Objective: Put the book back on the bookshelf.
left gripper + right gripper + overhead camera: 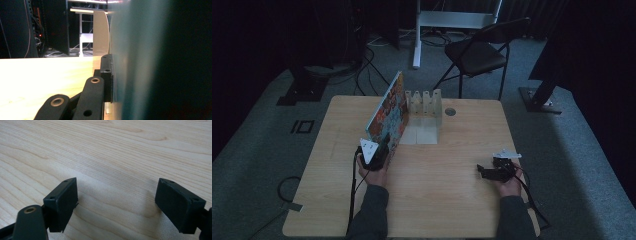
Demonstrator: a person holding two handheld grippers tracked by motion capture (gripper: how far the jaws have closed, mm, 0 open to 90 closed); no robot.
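The book (388, 113) was a thin, flat one with a busy orange and blue patterned cover and a teal edge, standing tilted on its lower edge on the left half of the wooden bench (452, 200), and the left gripper (379, 150) had its fingers (107, 75) pinched on its near end. Just beyond its far end stood a pale slotted rack (424, 102) on a flat base, with a small round grey cap (450, 111) beside that. The right gripper (484, 171) rested well apart at the right on bare wood, fingers (62, 202) spread, and a black folding chair (479, 52) stood behind.
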